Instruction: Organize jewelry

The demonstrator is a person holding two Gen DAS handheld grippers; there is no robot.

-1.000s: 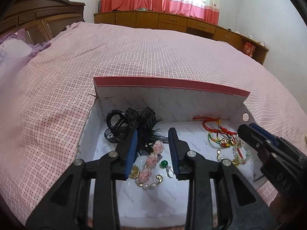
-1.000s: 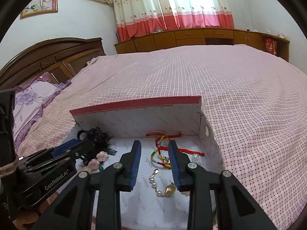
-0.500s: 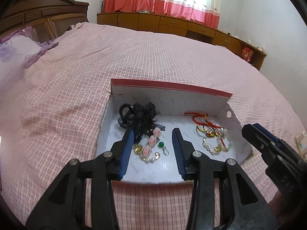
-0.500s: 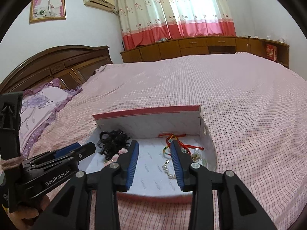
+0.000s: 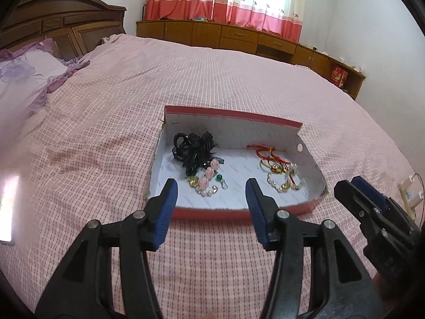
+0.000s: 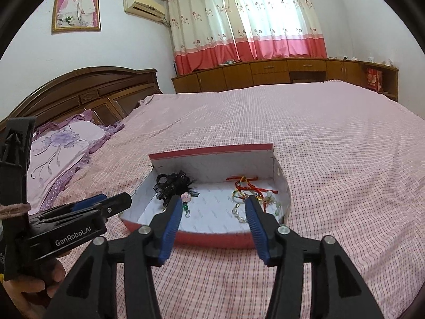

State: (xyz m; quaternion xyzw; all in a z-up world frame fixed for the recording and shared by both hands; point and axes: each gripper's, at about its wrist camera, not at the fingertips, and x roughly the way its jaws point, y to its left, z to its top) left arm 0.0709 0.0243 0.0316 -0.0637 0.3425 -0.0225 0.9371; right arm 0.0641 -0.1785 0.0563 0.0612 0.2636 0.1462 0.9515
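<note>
You have drawn both the left gripper [image 5: 211, 194] and right gripper [image 6: 213, 210] back, spread and empty, from the red-rimmed white cardboard box [image 5: 233, 210] where the jewelry [image 5: 209, 178] lies grouped, likely sorted.

Your right gripper [image 6: 212, 214] covers part of the pearl bracelet [image 6: 240, 214] behind its right finger; the pink bead piece [image 6: 186, 198] is half hidden behind the left finger. The red string bracelets [image 5: 268, 155] ahead of your left gripper [image 5: 211, 194] are tangled, count unclear. The green bead [image 5: 219, 177] clasp is too small to read. The box [image 5: 233, 210] near wall hides the floor strip just ahead of both fingertips. Both gripper bodies are cut off at the bottom edge. The white object [image 5: 6, 207] far left of the left gripper is blown out.
</note>
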